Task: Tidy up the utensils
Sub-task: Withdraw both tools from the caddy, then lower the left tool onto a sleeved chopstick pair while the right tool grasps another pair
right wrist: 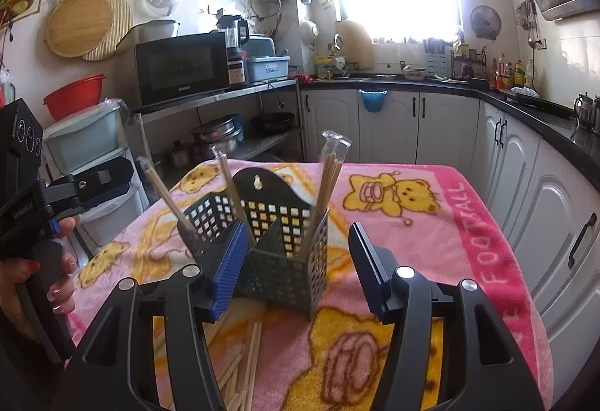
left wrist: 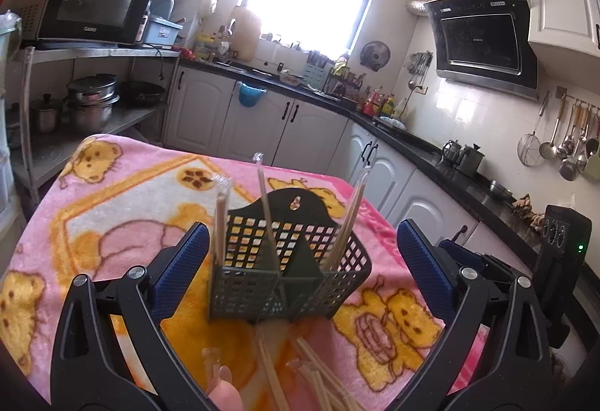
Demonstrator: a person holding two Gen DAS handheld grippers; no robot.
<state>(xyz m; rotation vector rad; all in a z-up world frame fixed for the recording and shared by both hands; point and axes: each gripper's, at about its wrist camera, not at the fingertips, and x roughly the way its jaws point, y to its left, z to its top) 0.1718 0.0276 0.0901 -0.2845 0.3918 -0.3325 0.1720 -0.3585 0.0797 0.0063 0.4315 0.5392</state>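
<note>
Dark mesh basket (left wrist: 288, 272) upright on pink blanket (left wrist: 123, 193), wrapped chopsticks (left wrist: 268, 219) standing inside, loose chopsticks (right wrist: 243, 369) in front, left gripper (left wrist: 302, 261) spread wide, right gripper (right wrist: 296, 261) half open, both gripping nothing.

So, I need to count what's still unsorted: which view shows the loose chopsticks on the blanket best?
The right wrist view: the loose chopsticks lie fanned between the right gripper's arms, mostly unblocked. The left wrist view catches them only at the bottom edge, blurred and cut off.
</note>
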